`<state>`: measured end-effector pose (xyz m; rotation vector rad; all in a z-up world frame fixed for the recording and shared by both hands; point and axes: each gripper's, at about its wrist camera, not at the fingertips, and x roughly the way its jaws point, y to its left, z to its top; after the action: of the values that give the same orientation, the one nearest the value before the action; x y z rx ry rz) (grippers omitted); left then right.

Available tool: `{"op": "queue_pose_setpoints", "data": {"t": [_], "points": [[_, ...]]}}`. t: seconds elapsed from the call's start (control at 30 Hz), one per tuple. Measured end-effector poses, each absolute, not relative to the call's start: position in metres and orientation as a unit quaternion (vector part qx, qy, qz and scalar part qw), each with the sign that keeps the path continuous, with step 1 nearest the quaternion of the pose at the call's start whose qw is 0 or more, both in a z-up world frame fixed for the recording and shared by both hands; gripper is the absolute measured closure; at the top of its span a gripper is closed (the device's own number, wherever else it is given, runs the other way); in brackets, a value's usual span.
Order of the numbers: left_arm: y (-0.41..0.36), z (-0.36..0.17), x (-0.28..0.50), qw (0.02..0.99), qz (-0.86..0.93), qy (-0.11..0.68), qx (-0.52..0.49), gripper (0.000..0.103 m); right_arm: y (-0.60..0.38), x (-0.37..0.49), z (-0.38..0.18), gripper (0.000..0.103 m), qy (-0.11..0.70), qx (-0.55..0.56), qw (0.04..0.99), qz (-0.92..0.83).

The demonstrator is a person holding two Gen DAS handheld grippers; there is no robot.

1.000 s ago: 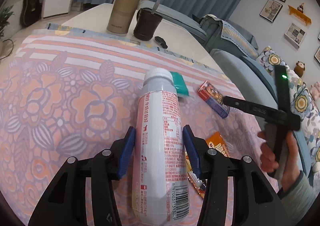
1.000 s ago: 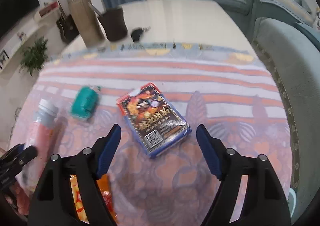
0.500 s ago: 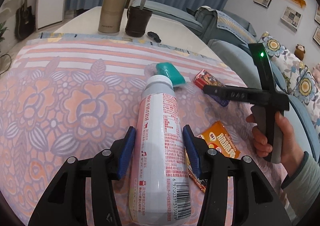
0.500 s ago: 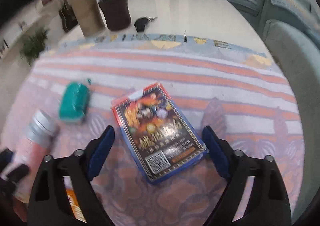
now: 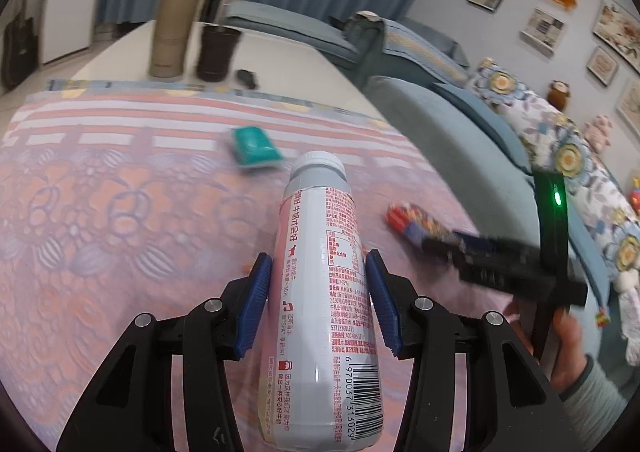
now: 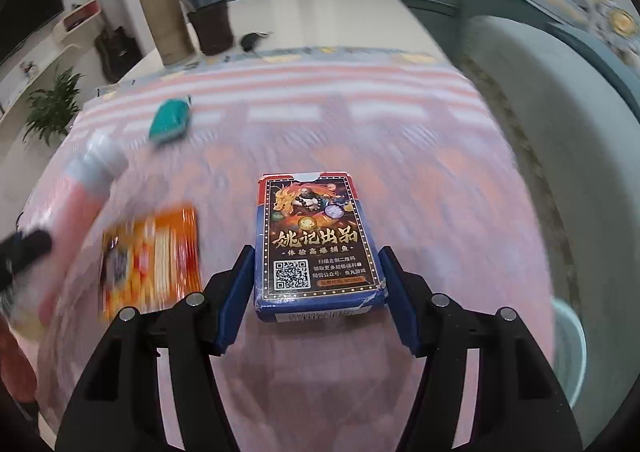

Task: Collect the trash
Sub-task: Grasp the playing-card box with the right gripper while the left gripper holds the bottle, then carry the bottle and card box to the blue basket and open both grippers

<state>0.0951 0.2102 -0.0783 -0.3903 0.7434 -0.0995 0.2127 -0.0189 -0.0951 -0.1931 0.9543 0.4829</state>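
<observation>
A white and pink drink bottle (image 5: 320,292) lies lengthwise between the blue pads of my left gripper (image 5: 318,256), which is shut on it above the flowered cloth (image 5: 100,232). In the right wrist view a blue card box (image 6: 312,236) with a dragon picture sits between the pads of my right gripper (image 6: 317,252). Its jaws are closing and both pads touch the box's sides. The box stays sharp while the cloth behind it blurs. An orange snack packet (image 6: 152,256) and a green packet (image 6: 170,120) lie on the cloth.
A tan thermos (image 5: 174,24), a dark cup (image 5: 218,52) and a key fob (image 5: 246,78) stand at the table's far end. A blue sofa (image 5: 460,124) runs along the right. A pale round rim (image 6: 568,352) shows at the right wrist view's lower right.
The right gripper moved over the card box and narrowed onto its sides; the box now lines up with the fingers. The left gripper shifted across the cloth and rose slightly with the bottle.
</observation>
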Motion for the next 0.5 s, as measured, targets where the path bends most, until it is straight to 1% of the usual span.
{"op": "queue_pose_setpoints", "data": {"t": [0.17, 0.27, 0.43, 0.5], "points": [[0.179, -0.074, 0.086, 0.91, -0.072, 0.369, -0.176, 0.056, -0.068, 0.145, -0.097, 0.045, 0.448, -0.099, 0.871, 0.176], [0.165, -0.071, 0.082, 0.912, -0.084, 0.365, -0.169, 0.056, -0.096, 0.104, -0.108, 0.045, 0.439, -0.099, 0.879, 0.159], [0.147, -0.07, 0.072, 0.914, -0.098, 0.358, -0.163, 0.056, -0.124, 0.061, -0.115, 0.045, 0.427, -0.073, 0.886, 0.164], [0.141, -0.071, 0.07, 0.913, -0.102, 0.36, -0.161, 0.056, -0.126, 0.057, -0.115, 0.044, 0.428, -0.073, 0.886, 0.164]]}}
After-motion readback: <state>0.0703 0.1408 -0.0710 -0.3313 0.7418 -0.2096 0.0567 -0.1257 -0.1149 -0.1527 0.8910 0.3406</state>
